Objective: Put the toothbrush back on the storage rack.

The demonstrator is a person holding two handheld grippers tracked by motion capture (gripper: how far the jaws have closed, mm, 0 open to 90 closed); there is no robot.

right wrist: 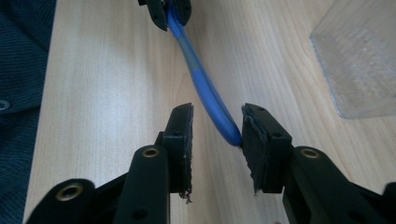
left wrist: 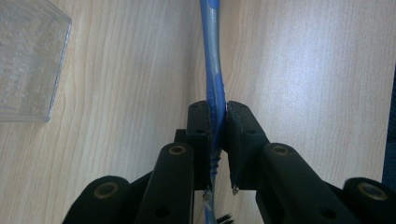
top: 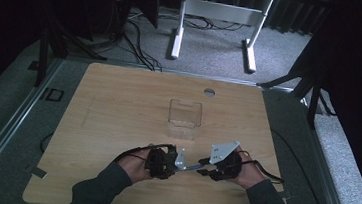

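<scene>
Toothbrush clamped in L gripper; R gripper jaws apart round handle end. R should be centred, then closed squarely before L lets go.

Blue and grey toothbrush | lying level between the two grippers near the table's near edge, left end clamped, right handle end touching one open jaw | clear plastic box standing upright just beyond.
</scene>
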